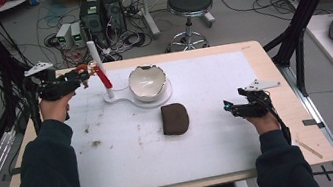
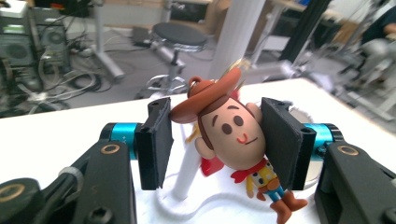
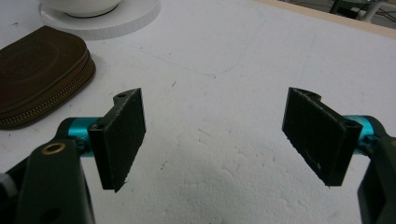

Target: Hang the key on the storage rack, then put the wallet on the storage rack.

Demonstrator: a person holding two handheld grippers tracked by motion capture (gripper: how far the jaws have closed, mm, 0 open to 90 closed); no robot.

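Left gripper (image 2: 215,140) at the table's far left, beside the white stand (image 1: 109,90). Cowboy figure keychain (image 2: 233,140) hangs between its jaws: right pad against the head, left pad clear of it, so no grip. Right gripper (image 3: 215,140) low over the white mat (image 3: 224,70), jaws wide apart, brown zip pouch (image 3: 37,74) nearby.

A wooden table (image 1: 285,105) is covered almost edge to edge by a white foam sheet (image 1: 130,165) marked with a few brown specks. On the sheet, toward the far side, sits a flat white stand (image 1: 128,101) with an upright post, bearing a white bowl (image 1: 147,82). Just in front lies a brown zipped pouch (image 1: 175,119).
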